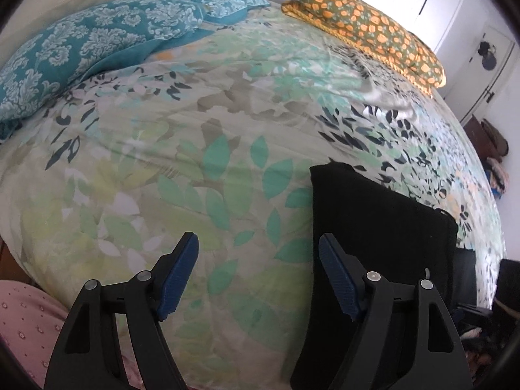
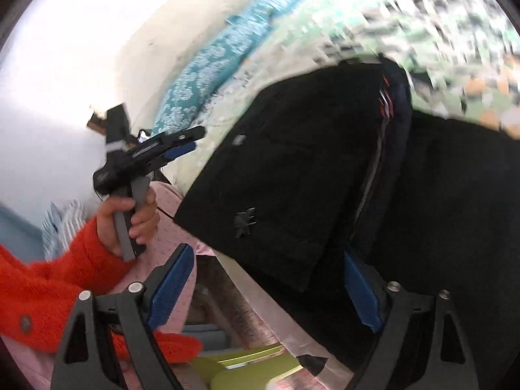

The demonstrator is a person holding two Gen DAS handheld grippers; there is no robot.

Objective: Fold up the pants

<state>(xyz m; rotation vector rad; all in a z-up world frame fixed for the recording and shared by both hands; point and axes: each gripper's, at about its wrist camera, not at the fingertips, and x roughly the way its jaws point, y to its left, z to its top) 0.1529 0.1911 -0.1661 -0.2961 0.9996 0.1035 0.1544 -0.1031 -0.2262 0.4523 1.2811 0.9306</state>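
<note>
The black pants [image 1: 383,221] lie folded on the leaf-print bedspread [image 1: 195,149] near the bed's front edge. My left gripper [image 1: 258,243] is open and empty above the bedspread, its right finger at the pants' left edge. In the blurred right wrist view the pants [image 2: 292,162] fill the middle and hang over the bed edge. My right gripper [image 2: 268,260] is open and empty, its jaws standing either side of a lower corner of the pants. The left gripper [image 2: 182,144] also shows there, held in a hand with a red sleeve.
Two teal patterned pillows [image 1: 84,52] lie at the head of the bed. A folded orange-flowered quilt [image 1: 373,29] lies at the far right. White cupboards and a door stand beyond. A green object [image 2: 247,367] sits on the floor below the bed edge.
</note>
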